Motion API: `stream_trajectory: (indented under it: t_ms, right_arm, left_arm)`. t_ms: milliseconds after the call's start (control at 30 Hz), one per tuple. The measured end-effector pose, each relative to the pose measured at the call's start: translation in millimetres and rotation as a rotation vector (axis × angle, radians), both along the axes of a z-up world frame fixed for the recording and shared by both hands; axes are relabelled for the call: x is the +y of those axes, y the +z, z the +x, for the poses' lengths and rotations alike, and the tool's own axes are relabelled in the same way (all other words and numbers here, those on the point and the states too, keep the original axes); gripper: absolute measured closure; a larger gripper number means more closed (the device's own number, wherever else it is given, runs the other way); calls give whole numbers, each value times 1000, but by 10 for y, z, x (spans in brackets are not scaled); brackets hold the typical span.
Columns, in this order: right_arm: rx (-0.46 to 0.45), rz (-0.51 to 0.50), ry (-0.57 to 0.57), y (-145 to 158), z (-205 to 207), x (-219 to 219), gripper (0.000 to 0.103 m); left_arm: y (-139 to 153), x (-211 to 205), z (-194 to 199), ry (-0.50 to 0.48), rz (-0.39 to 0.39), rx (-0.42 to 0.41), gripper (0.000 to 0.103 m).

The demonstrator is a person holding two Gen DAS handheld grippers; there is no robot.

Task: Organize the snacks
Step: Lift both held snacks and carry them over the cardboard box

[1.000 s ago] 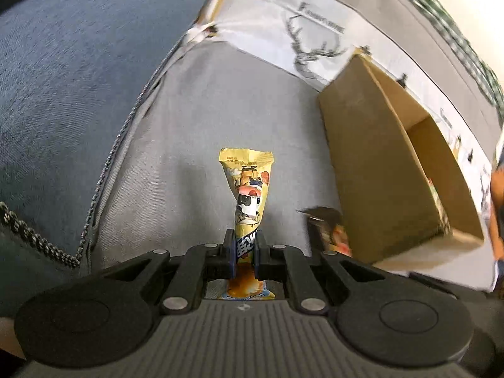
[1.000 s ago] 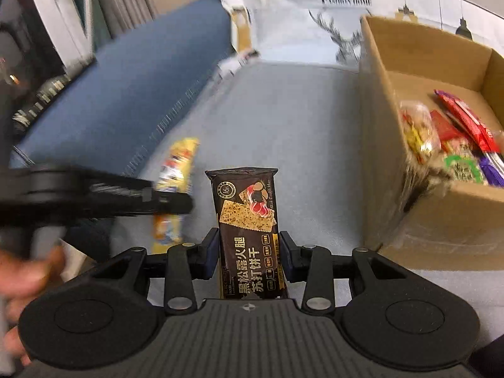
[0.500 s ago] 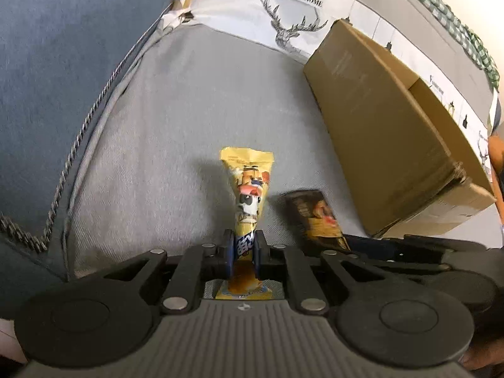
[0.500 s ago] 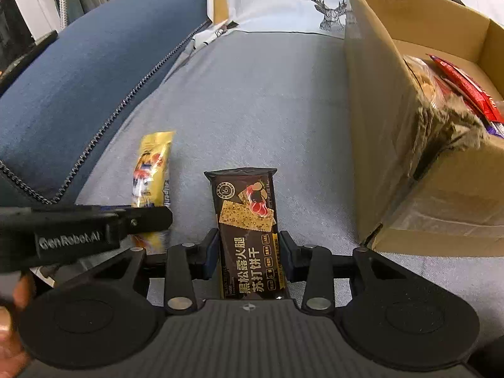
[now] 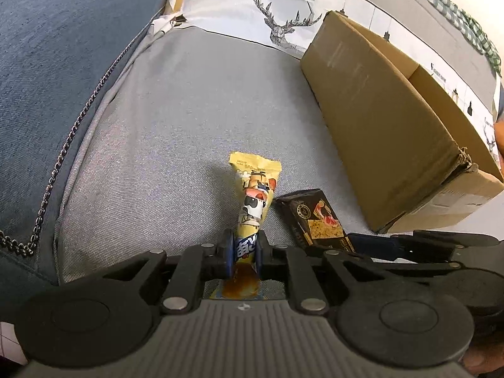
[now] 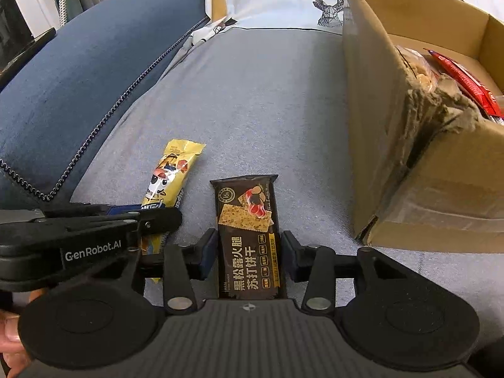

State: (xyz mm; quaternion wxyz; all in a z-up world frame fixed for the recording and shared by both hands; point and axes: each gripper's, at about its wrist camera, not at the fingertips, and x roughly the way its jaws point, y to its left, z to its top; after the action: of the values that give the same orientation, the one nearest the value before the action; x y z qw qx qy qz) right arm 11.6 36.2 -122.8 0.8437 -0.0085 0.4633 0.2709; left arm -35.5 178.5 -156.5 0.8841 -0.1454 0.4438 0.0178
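My left gripper (image 5: 245,252) is shut on a yellow cartoon snack bar (image 5: 253,189), low over the grey sofa seat (image 5: 195,110). It also shows in the right wrist view (image 6: 171,173), with the left gripper (image 6: 151,217) at the left. My right gripper (image 6: 250,253) holds a black cracker packet (image 6: 249,220) between its pads, just right of the yellow bar. The packet also shows in the left wrist view (image 5: 315,217). A cardboard box (image 6: 419,145) stands to the right and holds several snacks.
A blue sofa arm (image 6: 78,72) with a piped edge runs along the left. A white cushion with a deer print (image 5: 283,15) lies behind the seat and box. The box wall (image 5: 378,119) stands close to the right of both packets.
Both grippers have come down towards the seat, away from the box. The two packets now sit side by side, low over the cushion. Both grips are unchanged.
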Motion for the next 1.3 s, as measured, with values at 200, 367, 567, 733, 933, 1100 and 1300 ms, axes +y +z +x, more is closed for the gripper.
stream_trajectory:
  t_ms: [200, 367, 567, 733, 933, 1100, 1300]
  right_arm:
    - [27, -3, 5, 11, 4, -17, 47]
    - [40, -13, 8, 29, 0, -28, 42]
    - [50, -25, 32, 25, -21, -59, 40]
    - [0, -58, 70, 36, -59, -23, 62]
    - [-45, -12, 92, 153, -110, -98, 62]
    - [-152, 78, 129, 421, -255, -240, 62]
    - [-334, 182, 146, 802, -419, -521, 62]
  left_arm:
    - [7, 37, -18, 18, -16, -1, 88]
    - [16, 11, -57, 26, 5, -6, 87]
    - [10, -59, -61, 11, 42, -9, 86]
    - [12, -118, -81, 3, 87, -12, 91]
    - [108, -12, -160, 90, -1, -43, 92]
    - [276, 131, -324, 193, -114, -132, 92]
    - [520, 180, -545, 257, -198, -239, 92]
